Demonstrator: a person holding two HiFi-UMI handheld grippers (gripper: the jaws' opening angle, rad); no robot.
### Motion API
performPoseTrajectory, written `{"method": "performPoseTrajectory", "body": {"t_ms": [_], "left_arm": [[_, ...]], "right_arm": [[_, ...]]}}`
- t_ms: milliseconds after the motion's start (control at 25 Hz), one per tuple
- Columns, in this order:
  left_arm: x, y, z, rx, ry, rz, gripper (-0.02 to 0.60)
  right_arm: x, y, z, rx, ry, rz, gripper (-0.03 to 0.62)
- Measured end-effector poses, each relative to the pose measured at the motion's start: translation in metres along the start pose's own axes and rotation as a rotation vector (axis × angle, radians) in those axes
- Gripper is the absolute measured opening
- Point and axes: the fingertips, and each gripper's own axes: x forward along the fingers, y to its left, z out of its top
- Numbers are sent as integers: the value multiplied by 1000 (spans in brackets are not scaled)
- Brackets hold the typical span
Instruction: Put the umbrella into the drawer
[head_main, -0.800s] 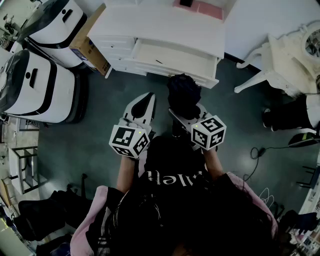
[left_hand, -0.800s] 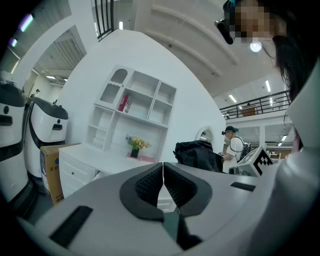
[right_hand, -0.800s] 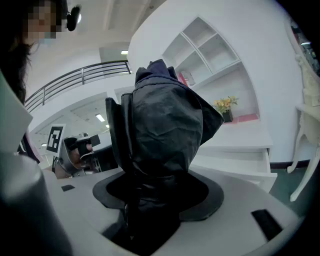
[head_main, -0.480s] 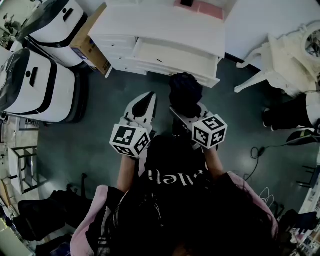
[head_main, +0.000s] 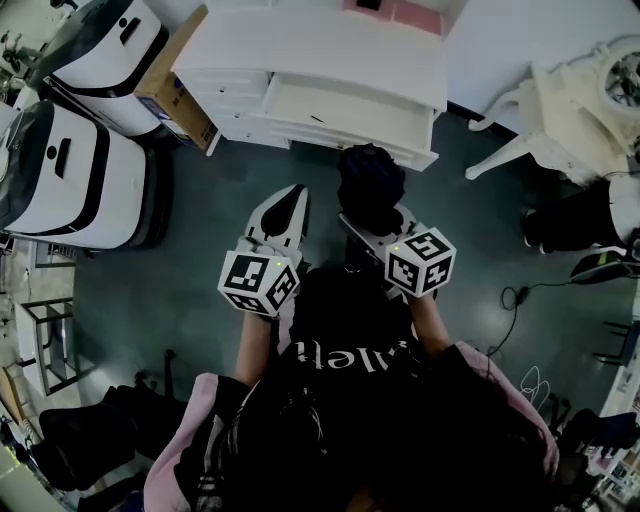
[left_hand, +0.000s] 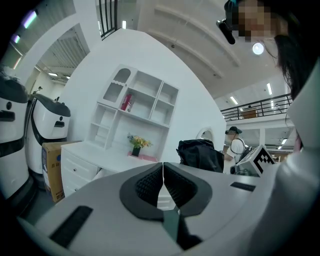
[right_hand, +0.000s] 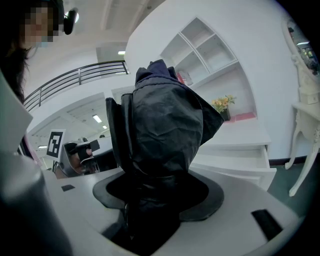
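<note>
- Right gripper (right_hand: 157, 194): jaws spread wide and clamped on the folded black umbrella (right_hand: 162, 115). The bundle sticks up out of the jaws, held in the air.
- Left gripper (left_hand: 163, 176): jaws closed together, nothing between them. It hangs beside the right one.
- Drawer (head_main: 350, 112) of the white dresser (head_main: 320, 45) stands pulled open, ahead of the umbrella and apart from it.
- Step in hand, as judged: carry forward, clear the drawer's front edge, lay the umbrella lengthwise inside, then release. Loose fabric may snag that edge.
- Writing: white lettering on the person's black top (head_main: 345, 350) is partly hidden, so unreadable. Print on the cardboard box (head_main: 170, 90) is too small.
</note>
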Motion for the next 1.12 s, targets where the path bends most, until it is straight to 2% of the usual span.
{"method": "performPoseTrajectory", "body": {"t_ms": [360, 640, 880, 1120], "left_arm": [[13, 5, -14, -41, 31, -4, 17], [38, 13, -24, -59, 60, 12, 17], [75, 35, -20, -60, 72, 45, 17], [134, 54, -12, -69, 89, 68, 17]], "right_arm": [[1, -13, -6, 18, 32, -24, 284], [15, -40, -5, 27, 65, -20, 284], [46, -69, 12, 23, 90, 8, 284], [75, -116, 38, 19, 129, 34, 284]]}}
